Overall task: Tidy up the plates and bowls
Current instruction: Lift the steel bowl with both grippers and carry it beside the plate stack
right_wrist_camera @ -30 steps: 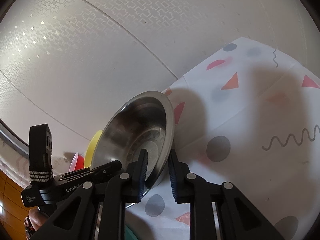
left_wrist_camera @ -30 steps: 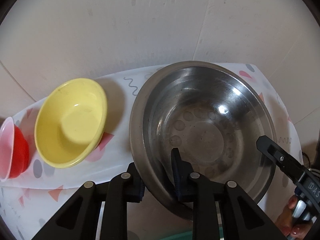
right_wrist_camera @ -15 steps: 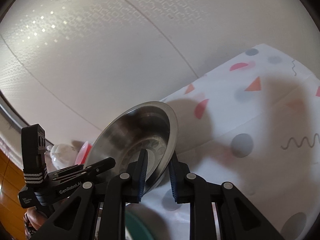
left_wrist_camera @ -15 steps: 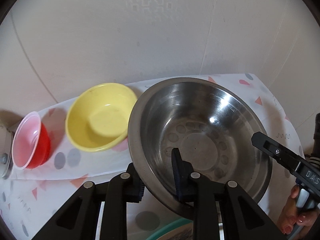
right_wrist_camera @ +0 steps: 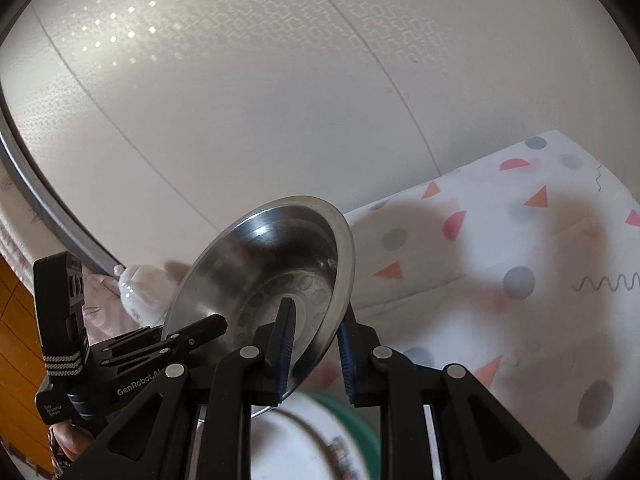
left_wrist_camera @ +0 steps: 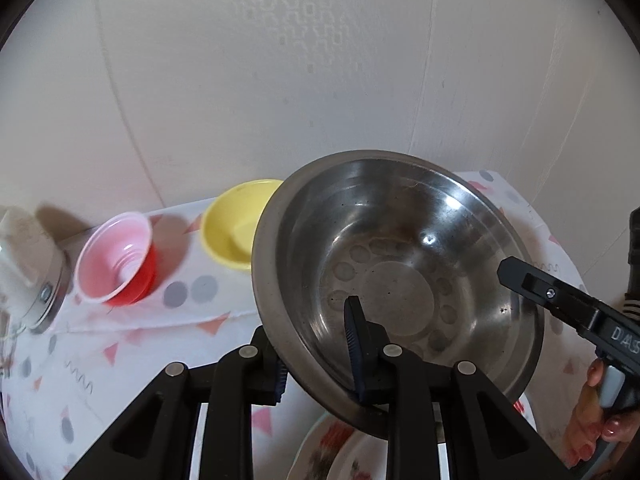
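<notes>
A large steel bowl (left_wrist_camera: 400,272) hangs tilted in the air above the patterned tablecloth (left_wrist_camera: 132,344). My left gripper (left_wrist_camera: 316,340) is shut on its near rim, one finger inside and one outside. My right gripper (right_wrist_camera: 316,320) is shut on the opposite rim of the same bowl (right_wrist_camera: 272,272). Each gripper shows in the other's view: the right one (left_wrist_camera: 520,280) at the bowl's right edge, the left one (right_wrist_camera: 192,332) at its left. A yellow bowl (left_wrist_camera: 236,232) and a red cup-shaped bowl (left_wrist_camera: 120,264) sit on the cloth at the back left.
Just under the steel bowl lies a white patterned plate (left_wrist_camera: 344,452), with a green rim (right_wrist_camera: 360,428) beside it. A jar (left_wrist_camera: 28,272) and a white bottle (right_wrist_camera: 140,292) stand at the far left. The wall (left_wrist_camera: 280,80) runs close behind. A hand (left_wrist_camera: 596,432) holds the right gripper.
Both grippers have lifted the steel bowl off the cloth and carried it leftward. The yellow and red bowls have slid right in the left view, and plates have come into view below.
</notes>
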Demonstrator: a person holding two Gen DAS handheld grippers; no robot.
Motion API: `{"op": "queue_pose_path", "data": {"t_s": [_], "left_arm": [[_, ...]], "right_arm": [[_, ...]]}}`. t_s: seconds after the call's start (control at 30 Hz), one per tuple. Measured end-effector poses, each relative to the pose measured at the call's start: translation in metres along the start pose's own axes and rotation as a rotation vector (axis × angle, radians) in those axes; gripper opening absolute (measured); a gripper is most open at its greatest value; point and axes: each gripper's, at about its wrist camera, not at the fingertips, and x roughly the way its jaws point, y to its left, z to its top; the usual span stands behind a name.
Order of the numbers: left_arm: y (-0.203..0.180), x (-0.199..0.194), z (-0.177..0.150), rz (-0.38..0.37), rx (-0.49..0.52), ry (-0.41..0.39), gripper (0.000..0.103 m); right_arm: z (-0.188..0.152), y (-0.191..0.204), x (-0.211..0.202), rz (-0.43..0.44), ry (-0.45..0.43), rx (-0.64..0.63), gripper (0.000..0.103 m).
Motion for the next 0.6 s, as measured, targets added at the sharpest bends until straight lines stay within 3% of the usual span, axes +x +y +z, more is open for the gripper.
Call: {"op": "queue_pose_path", "data": {"t_s": [0.6], "left_arm": [[0.081, -0.070, -0.074, 0.031, -0.140, -0.039, 0.026]], "right_arm": [[-0.048, 0.091, 0.007, 0.052, 0.070, -0.085, 0.021]]}}
